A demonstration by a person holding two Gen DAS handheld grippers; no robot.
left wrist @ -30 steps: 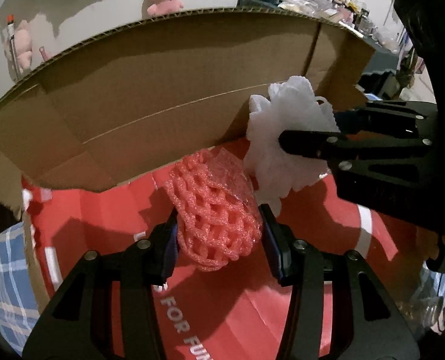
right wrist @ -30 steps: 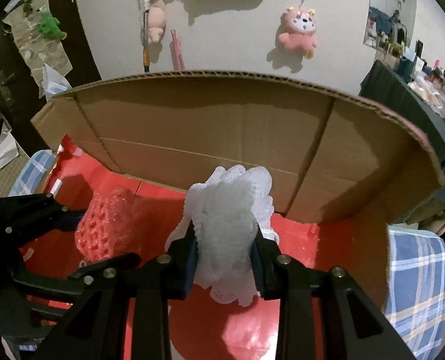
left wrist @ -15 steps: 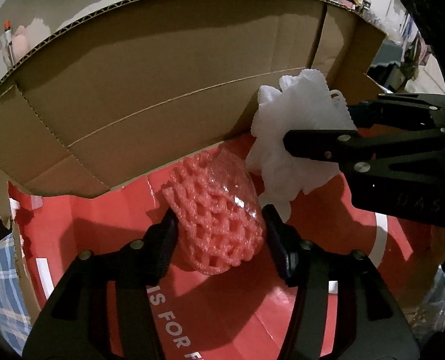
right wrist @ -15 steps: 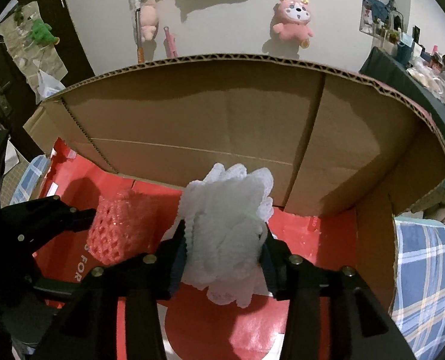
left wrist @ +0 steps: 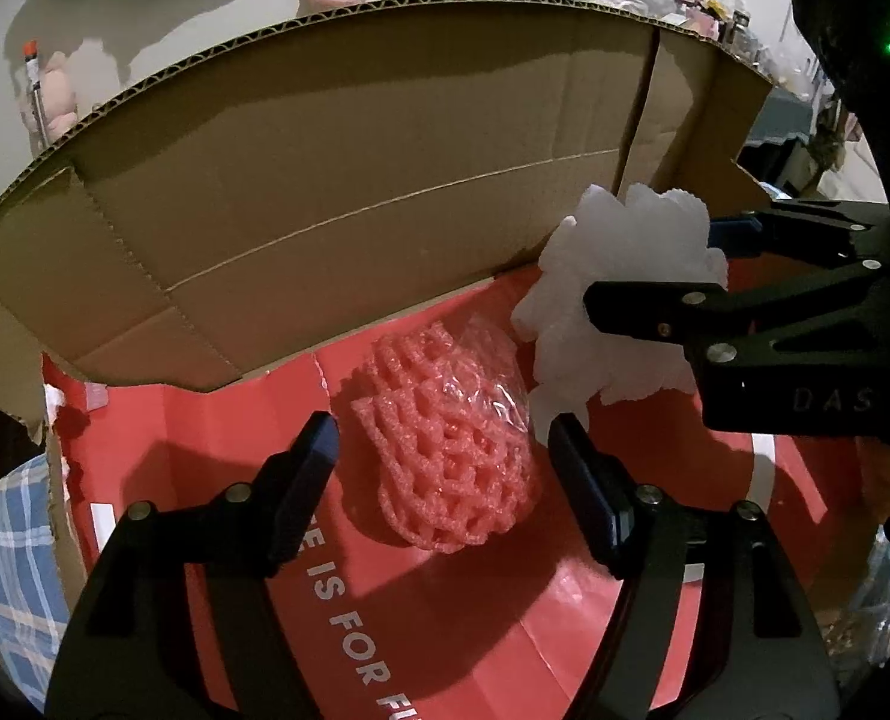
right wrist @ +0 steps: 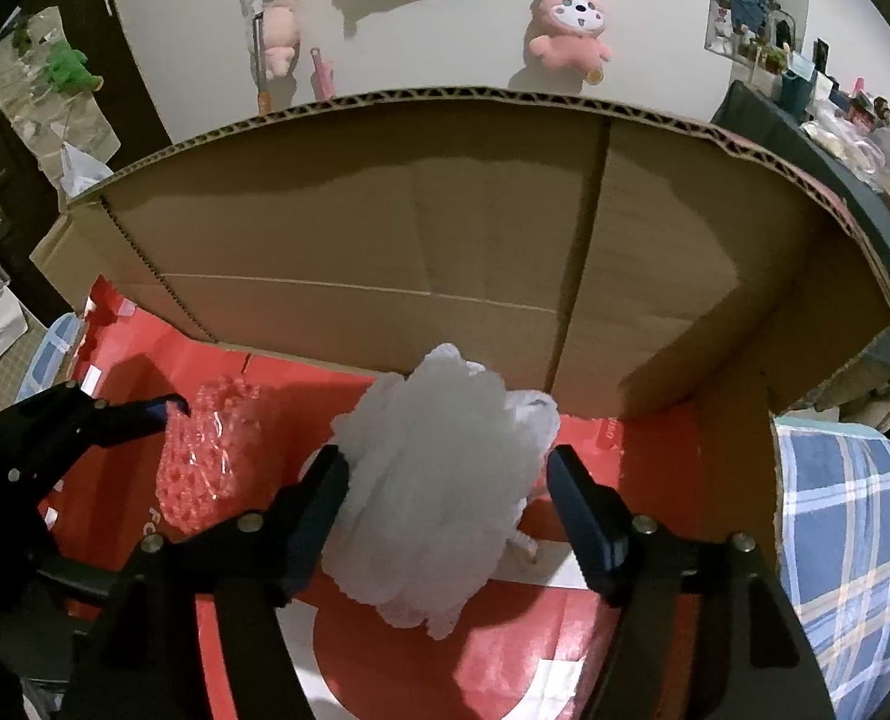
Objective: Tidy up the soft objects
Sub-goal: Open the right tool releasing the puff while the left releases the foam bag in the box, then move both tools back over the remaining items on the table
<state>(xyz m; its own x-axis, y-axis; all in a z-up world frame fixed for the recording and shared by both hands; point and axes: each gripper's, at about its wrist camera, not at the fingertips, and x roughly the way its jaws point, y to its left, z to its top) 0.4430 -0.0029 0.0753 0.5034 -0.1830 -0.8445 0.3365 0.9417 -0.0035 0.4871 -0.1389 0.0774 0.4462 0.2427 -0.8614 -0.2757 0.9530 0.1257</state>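
Sitting in box [left wrist: 336, 192]: pink foam net [left wrist: 451, 450], white mesh pouf [right wrist: 438, 492].

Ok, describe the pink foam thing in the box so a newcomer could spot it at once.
Start at the open cardboard box with the red printed floor. The pink foam net lies on that floor between the fingers of the left gripper, whose jaws are opening, clear of it. Its open pink mesh with crinkly clear film sets it apart from the fluffy white mesh puff beside it.
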